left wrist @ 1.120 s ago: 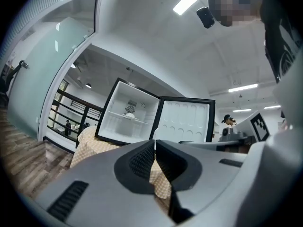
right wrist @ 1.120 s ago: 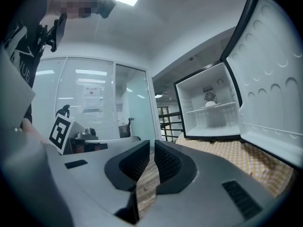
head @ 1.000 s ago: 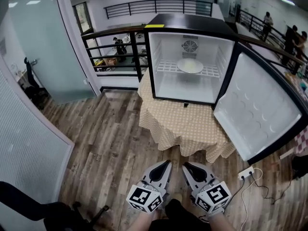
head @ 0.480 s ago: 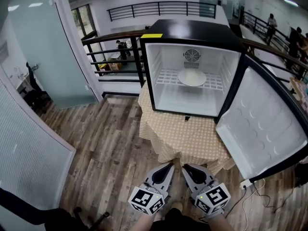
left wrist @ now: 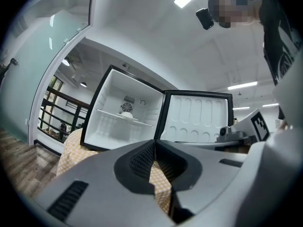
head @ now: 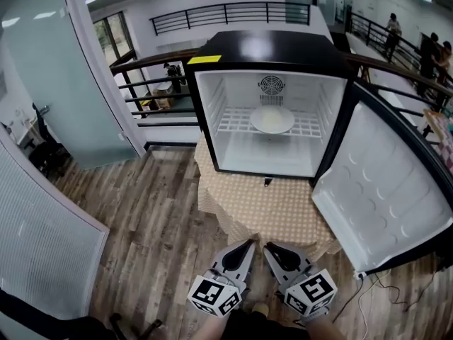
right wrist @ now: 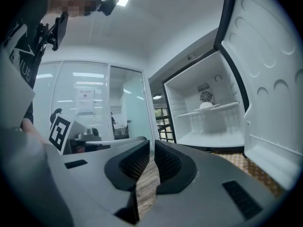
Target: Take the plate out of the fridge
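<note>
Wood-plank flooring [head: 141, 211] is stretching beneath a black mini fridge [head: 269, 44], which is sitting on a table draped in a checked cloth [head: 283, 214]. Its door [head: 382, 190] is standing swung wide to the right. Inside, a white plate [head: 272, 119] is lying flat on the wire shelf [head: 233, 125], centred below the fan. The left gripper [head: 244, 248] and right gripper [head: 273, 251] are hovering side by side, low and short of the table, pointing toward the fridge and well apart from the plate. Both are showing jaws drawn almost together, with nothing between them.
</note>
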